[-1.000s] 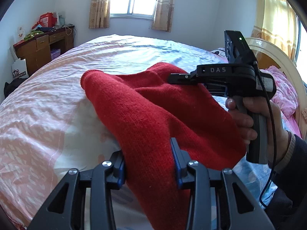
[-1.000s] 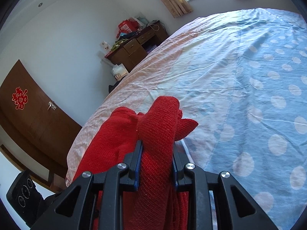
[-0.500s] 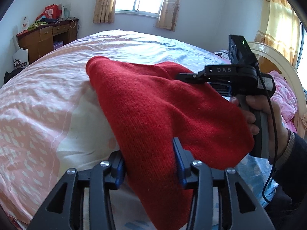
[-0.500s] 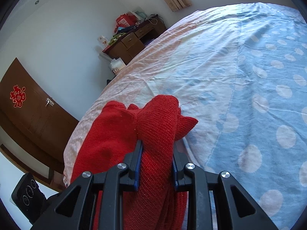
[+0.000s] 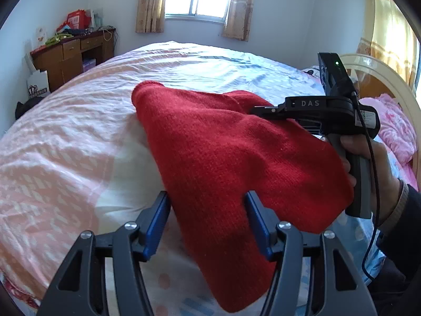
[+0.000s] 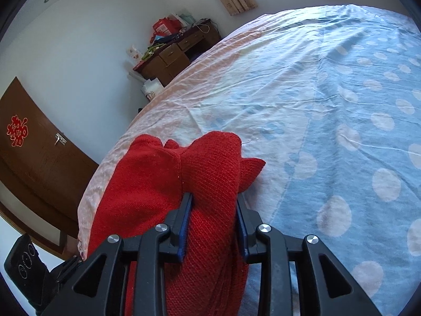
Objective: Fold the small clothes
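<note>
A: Red knit, the red knitted garment [image 5: 226,152] hangs stretched between the two tools above the bed [image 5: 65,142], one far corner resting on the sheet. Over the last second it has been carried forward and a little higher; the far corner sits further up the bedspread than it did.

B: So the fold is in progress?

A: I judge so: the cloth is being carried across, not yet laid down. The left gripper [image 5: 208,218] has its blue pads [image 5: 158,218] partly closed, pinching a thick bunch of the knit. The right gripper [image 6: 212,221] is likewise clamped on a rolled wad of the same garment.

B: Any writing?

A: "DAS" in pale letters on the right tool's body, seen from the left wrist. A red paper cutting [image 6: 17,131] on the brown door [image 6: 39,163] looks like the double-happiness character. The white bag [image 5: 38,85] by the wooden desk [image 5: 73,55] carries a print I cannot read.
</note>
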Available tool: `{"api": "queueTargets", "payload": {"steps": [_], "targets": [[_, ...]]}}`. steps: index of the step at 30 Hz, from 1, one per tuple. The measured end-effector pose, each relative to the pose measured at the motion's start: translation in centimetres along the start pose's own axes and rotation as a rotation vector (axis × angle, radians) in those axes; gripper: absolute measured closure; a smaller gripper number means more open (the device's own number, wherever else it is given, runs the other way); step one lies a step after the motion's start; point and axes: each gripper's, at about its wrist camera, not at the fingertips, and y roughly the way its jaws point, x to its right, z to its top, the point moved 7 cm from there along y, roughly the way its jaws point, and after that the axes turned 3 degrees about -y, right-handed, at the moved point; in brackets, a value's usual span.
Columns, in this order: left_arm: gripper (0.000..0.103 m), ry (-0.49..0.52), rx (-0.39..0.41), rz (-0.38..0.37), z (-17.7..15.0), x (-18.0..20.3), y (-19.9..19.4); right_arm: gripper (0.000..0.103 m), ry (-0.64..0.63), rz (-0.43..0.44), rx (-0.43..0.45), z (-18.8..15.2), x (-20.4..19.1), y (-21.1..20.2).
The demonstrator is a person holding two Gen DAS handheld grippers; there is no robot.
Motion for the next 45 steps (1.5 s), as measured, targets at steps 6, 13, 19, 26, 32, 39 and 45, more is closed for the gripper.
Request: {"api": "queueTargets", "payload": {"steps": [6, 13, 19, 26, 32, 39, 45], "targets": [[0.04, 0.062, 0.017, 0.049, 0.3, 0.6, -1.3, 0.068, -0.01, -0.022, 0.017, 0.1, -0.2, -1.1], [0.008, 0.026, 0.105, 0.092, 2.2, -0.5, -2.9, 0.048, 0.001, 0.001, 0.16, 0.5, -1.6, -7.2], [0.008, -0.055, 0.115, 0.131, 3.3, -3.0, -0.5, 0.048, -0.072, 0.127, 0.126, -1.6, -5.6, -7.9], [0.001, -0.112, 0.053, 0.154, 1.3, -4.4, 1.3, 0.05, -0.125, 0.141, -0.017, -6.9, -5.8, -5.6], [0.0, -0.161, 0.034, 0.139, 0.0, -4.2, 1.1, 0.059, -0.218, 0.005, 0.006, -7.0, -6.2, -6.4], [0.0, -0.127, 0.133, 0.184, 1.6, -2.9, -4.7, 0.045, -0.338, -0.293, 0.19, -6.3, -7.9, -12.5], [0.0, -0.091, 0.221, 0.182, 3.1, -0.5, -8.5, 0.043, -0.358, -0.34, 0.302, -6.5, -9.6, -17.0]]}}
